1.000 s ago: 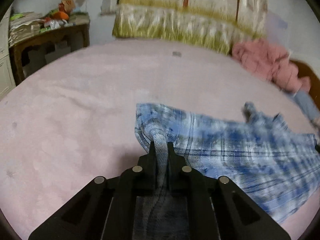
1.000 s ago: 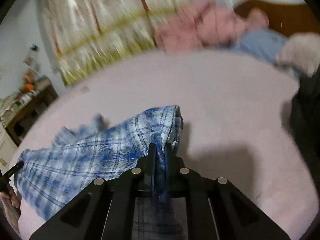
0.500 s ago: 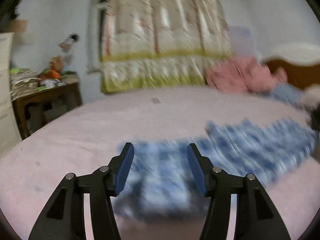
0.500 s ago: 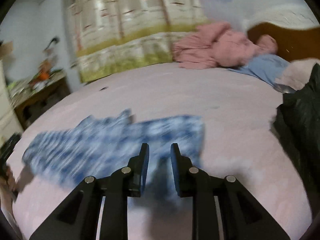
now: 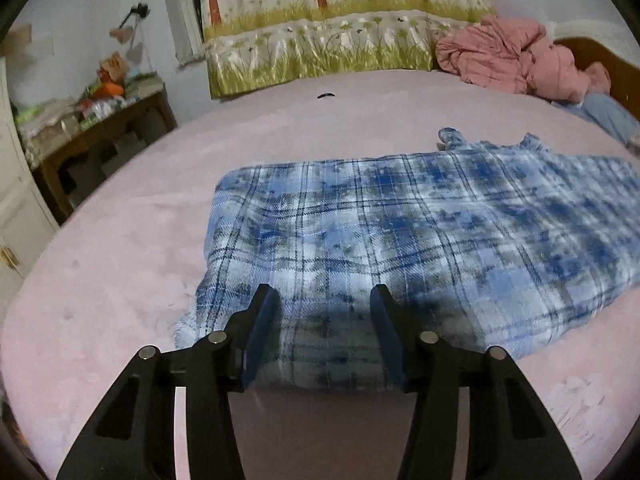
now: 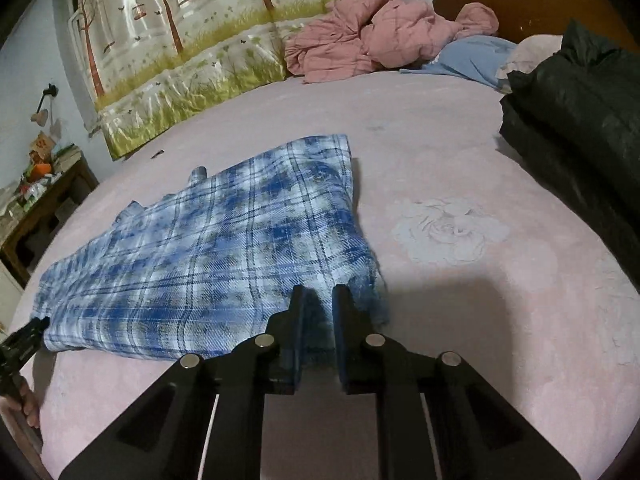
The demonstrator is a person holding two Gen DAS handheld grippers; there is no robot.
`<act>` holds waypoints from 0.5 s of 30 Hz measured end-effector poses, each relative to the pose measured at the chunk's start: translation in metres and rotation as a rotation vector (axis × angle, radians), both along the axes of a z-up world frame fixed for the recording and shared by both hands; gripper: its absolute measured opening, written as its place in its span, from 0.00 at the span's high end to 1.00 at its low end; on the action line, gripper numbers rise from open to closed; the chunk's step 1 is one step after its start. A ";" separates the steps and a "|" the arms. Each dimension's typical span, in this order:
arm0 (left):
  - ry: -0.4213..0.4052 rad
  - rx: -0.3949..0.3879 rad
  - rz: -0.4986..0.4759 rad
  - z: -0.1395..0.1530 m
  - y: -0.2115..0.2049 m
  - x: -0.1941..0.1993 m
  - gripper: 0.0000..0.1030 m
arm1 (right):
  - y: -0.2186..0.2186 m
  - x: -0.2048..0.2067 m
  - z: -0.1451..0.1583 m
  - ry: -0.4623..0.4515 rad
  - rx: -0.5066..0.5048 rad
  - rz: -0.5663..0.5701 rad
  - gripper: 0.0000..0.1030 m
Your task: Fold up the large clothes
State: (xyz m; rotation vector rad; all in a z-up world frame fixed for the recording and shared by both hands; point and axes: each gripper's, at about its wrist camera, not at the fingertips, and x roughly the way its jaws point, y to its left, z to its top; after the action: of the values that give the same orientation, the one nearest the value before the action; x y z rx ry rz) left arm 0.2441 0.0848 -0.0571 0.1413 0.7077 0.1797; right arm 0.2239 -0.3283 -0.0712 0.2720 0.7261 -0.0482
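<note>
Both grips are off now; a second ago each gripper was pinching a corner of the blue plaid garment (image 5: 400, 232), and now the left gripper (image 5: 323, 328) stands with its jaws spread wide over the near edge, nothing between them but air; the right gripper (image 6: 318, 320) has its jaws parted only narrowly, the cloth's near right corner showing in the gap, apparently released though I cannot tell for certain that nothing touches. The garment lies flat on the pink bedspread (image 5: 120, 264), a long band running left to right, smooth on top; that reads as one fold laid down, with a further fold across its length likely to come. Farther out: a small collar or sleeve tab pokes up at the far edge; a pink quilted jacket (image 6: 372, 28) sits heaped far right by the headboard, a light blue cloth (image 6: 472, 56) beside it; a black bag (image 6: 580, 112) bulks at the right, well apart from the garment; a cluttered side table (image 5: 100, 120) stands far left. Nothing crowds the cloth; only the bag limits room on the right.
</note>
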 end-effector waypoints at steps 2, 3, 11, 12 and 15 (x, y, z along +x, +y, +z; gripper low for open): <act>-0.005 -0.005 -0.002 0.002 -0.003 -0.006 0.52 | 0.009 0.000 0.001 0.007 -0.059 -0.003 0.86; -0.005 -0.028 -0.004 0.002 0.001 -0.007 0.52 | 0.012 0.002 0.000 0.010 -0.087 -0.006 0.86; -0.041 -0.055 -0.002 0.007 0.006 -0.011 0.52 | 0.018 -0.001 0.002 0.009 -0.121 -0.009 0.86; -0.043 -0.053 -0.002 0.007 0.004 -0.011 0.52 | 0.018 0.000 0.002 0.009 -0.121 -0.009 0.86; -0.048 -0.055 -0.003 0.007 0.005 -0.010 0.52 | 0.019 0.000 0.002 0.010 -0.133 -0.010 0.86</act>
State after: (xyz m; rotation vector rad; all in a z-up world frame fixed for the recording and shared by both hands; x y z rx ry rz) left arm 0.2337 0.0896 -0.0498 0.0855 0.6643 0.1603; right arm 0.2239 -0.3091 -0.0693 0.1484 0.7280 -0.1065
